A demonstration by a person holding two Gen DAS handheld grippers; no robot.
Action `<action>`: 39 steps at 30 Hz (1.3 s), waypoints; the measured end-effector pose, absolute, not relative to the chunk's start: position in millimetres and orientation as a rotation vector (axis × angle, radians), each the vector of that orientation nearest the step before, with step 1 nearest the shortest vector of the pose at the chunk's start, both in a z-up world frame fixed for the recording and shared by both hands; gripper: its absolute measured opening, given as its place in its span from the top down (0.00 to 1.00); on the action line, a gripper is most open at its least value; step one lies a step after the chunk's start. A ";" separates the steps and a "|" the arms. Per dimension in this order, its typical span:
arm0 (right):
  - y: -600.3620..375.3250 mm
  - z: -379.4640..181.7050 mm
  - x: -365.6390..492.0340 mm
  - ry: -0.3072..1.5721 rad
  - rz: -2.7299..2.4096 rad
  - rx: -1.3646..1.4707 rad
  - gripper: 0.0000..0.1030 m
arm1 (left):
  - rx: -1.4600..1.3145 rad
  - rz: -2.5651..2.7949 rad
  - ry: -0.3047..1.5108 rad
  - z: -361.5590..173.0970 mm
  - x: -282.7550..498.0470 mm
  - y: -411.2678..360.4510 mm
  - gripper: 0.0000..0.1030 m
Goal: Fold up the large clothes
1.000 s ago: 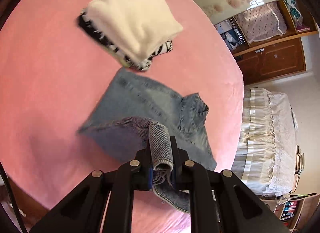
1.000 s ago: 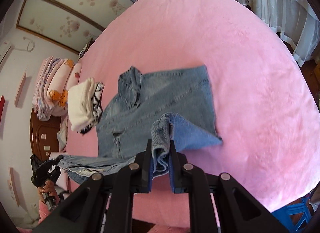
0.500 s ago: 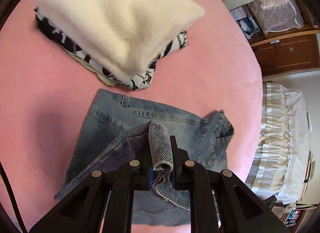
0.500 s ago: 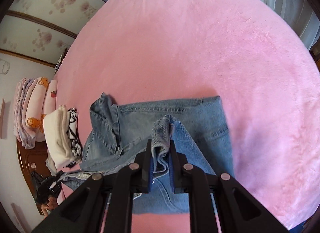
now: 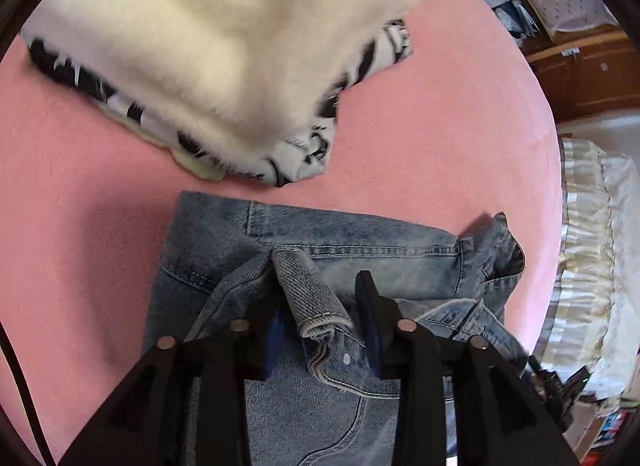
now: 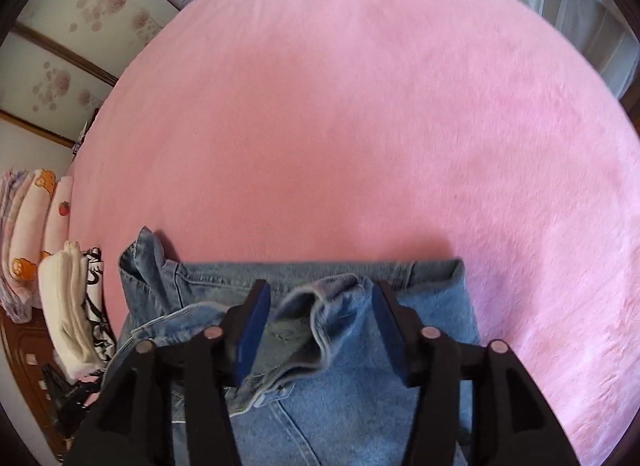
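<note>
**Now both claws are letting go of the denim**

Clearly the chief risk sits between the jaws. The left claw [image 5: 320,306] is opening, its blue pads standing off either side of a bunched cuff of the faded blue denim garment [image 5: 360,242], which stands up between them without being pinched. The right claw [image 6: 318,326] is opening too, wider, with a crumpled fold of the same denim loose between its pads. If either claw lifts away at a slant, I judge a pad could snag the raised cloth and drag the top layer off the fold beneath. Stiff denim may also spring back once freed, leaving the upper edge short of the lower one.

Outward, the garment lies folded on the pink plush bed cover [image 6: 360,105], toward its near edge, its collar sticking up at one end. Just beyond it in the left view sits a stack of folded clothes [image 5: 224,45], a fluffy cream piece on a black-and-white print, near but not touching; a careless sweep could nudge it.
</note>
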State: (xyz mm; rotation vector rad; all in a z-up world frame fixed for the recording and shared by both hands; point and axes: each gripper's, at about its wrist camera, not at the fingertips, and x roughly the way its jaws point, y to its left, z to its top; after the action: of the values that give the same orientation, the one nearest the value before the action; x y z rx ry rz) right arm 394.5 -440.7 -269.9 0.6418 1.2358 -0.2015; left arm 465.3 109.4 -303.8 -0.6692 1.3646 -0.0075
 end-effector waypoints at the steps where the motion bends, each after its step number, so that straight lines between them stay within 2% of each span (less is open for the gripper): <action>1: -436.6 -264.4 396.0 1.231 -0.193 0.603 0.47 | -0.650 -0.013 1.358 -300.4 464.9 106.7 0.60; 3: -427.7 -255.2 396.6 1.227 -0.164 0.541 0.46 | -0.610 -0.030 1.314 -287.6 463.3 98.9 0.47; 4: -424.2 -250.8 395.9 1.222 -0.150 0.523 0.43 | -0.598 -0.029 1.287 -281.0 462.3 97.8 0.32; 5: -422.4 -247.1 394.8 1.218 -0.144 0.512 0.40 | -0.578 -0.022 1.238 -270.2 460.1 96.9 0.22; 8: -413.9 -233.7 386.7 1.192 -0.130 0.481 0.37 | -0.546 -0.020 1.107 -237.0 452.1 96.1 0.20; 15: -374.0 -219.9 364.0 1.192 -0.032 0.502 0.37 | -0.474 -0.159 1.077 -208.8 427.6 51.6 0.20; 27: -261.9 -256.8 313.8 1.344 0.113 0.407 0.37 | -0.278 -0.272 1.284 -259.6 372.2 -64.3 0.22; 33: -238.4 -277.5 290.7 1.400 0.130 0.354 0.37 | -0.219 -0.248 1.337 -285.0 352.1 -81.0 0.32; 37: -232.2 -293.6 286.8 1.425 0.126 0.344 0.37 | -0.110 -0.189 1.362 -298.7 345.7 -88.6 0.47; 39: -229.5 -297.4 286.9 1.427 0.117 0.330 0.37 | -0.101 -0.163 1.370 -305.7 344.9 -89.8 0.49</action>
State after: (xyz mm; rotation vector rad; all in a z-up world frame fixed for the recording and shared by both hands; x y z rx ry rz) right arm 286.9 -229.5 -297.4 0.3301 1.4270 0.1172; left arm 344.9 -89.8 -305.7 -0.1009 1.3698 -0.1631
